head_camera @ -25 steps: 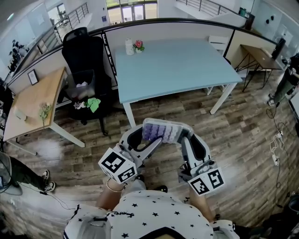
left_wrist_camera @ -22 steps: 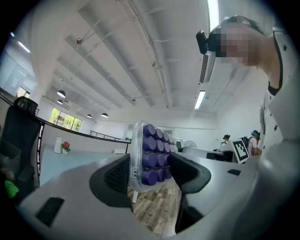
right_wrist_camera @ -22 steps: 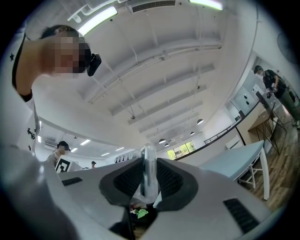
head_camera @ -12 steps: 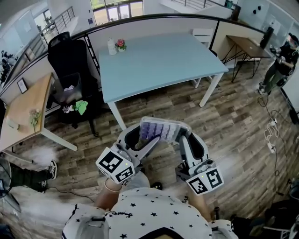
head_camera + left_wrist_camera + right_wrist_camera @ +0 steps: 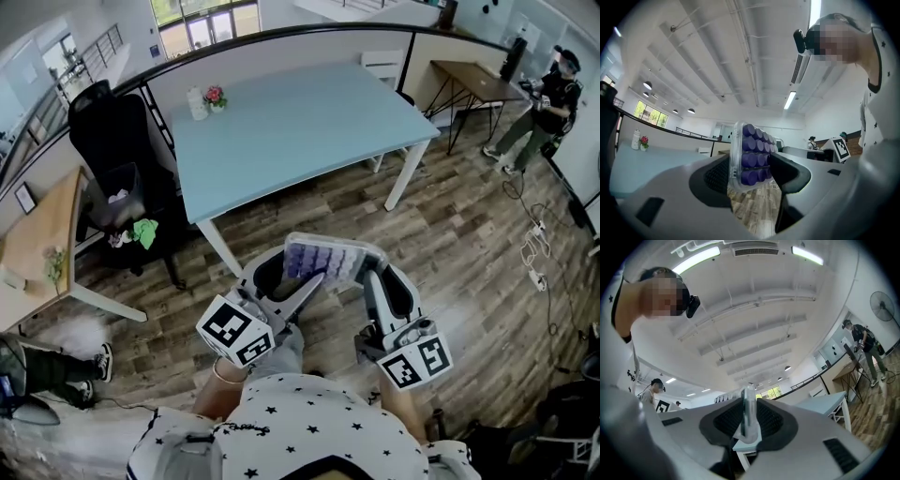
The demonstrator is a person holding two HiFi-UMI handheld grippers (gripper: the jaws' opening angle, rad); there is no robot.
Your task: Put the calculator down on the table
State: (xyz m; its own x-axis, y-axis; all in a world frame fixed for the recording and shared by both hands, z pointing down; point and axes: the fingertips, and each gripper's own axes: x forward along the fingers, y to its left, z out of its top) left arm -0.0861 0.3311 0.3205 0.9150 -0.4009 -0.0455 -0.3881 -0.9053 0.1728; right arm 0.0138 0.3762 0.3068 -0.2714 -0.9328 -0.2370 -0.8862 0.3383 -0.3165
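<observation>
1. Calculator (image 5: pixel 333 260): a clear-cased unit with purple keys, held in the air between the two grippers, in front of the person's chest and over the wooden floor (image 5: pixel 469 225). It touches no surface.
2. Left hand-held gripper (image 5: pixel 752 168): jaws set wide and clamped across the calculator's face and back at one end.
3. Right hand-held gripper (image 5: pixel 748 420): jaws narrow, pinching the thin edge of the other end.
4. Bench (image 5: pixel 309 122): light blue and well apart from the calculator, beyond a stretch of floor. It carries only a flower pot (image 5: pixel 215 96) and a white bottle (image 5: pixel 196 101) at its far corner.
5. Progress: the pickup appears done. What is left is to carry the calculator to the bench, lower it and release it.
</observation>
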